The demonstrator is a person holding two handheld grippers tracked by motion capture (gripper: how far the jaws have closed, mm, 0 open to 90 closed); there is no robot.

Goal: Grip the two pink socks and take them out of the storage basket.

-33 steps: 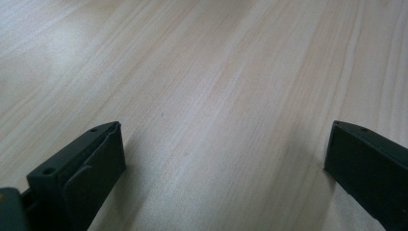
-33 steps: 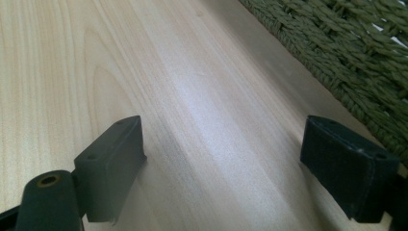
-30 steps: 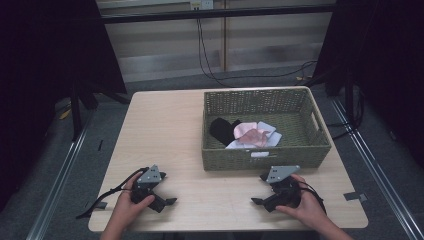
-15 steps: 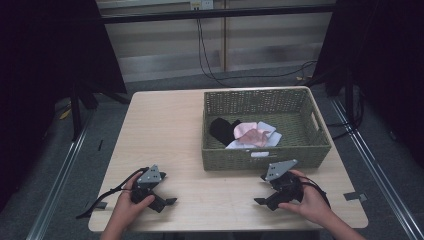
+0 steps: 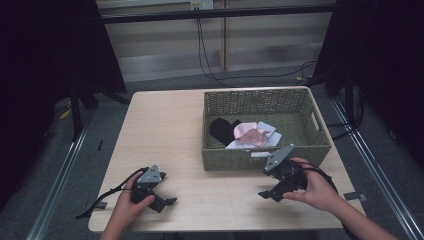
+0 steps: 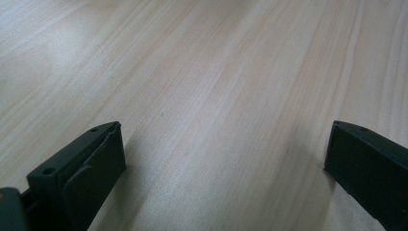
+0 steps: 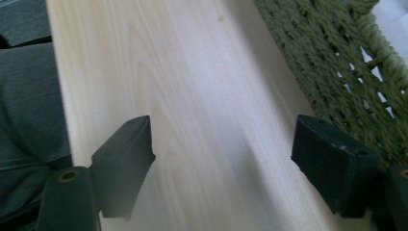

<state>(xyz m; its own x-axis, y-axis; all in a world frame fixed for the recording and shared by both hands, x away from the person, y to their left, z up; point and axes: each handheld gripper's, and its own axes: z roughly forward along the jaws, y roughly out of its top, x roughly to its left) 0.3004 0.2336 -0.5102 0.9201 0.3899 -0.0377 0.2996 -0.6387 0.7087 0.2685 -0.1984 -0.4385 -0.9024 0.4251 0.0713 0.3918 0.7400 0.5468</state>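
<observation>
A green woven basket [image 5: 260,157] stands on the right half of the pale wooden table [image 5: 165,130]. In it lie a pink and white cloth [image 5: 255,136] and a black cloth [image 5: 222,129]. My left gripper [image 5: 162,200] rests on the table near the front left, its jaws wide apart over bare wood [image 6: 225,127], open. My right gripper [image 5: 267,187] hangs just above the table in front of the basket. Its jaws [image 7: 222,120] have just been closing a little, and they stand open with nothing between them. The basket wall [image 7: 337,57] runs close beside the right jaw.
The table's front edge lies just under both hands. In the right gripper view the table edge and grey floor [image 7: 24,96] are at the left. Black curtains [image 5: 45,75] hang at both sides, and cables [image 5: 215,60] trail on the floor behind the table.
My right gripper has risen off the table and tipped up, closer to the basket's front wall. The left gripper has stayed put.
</observation>
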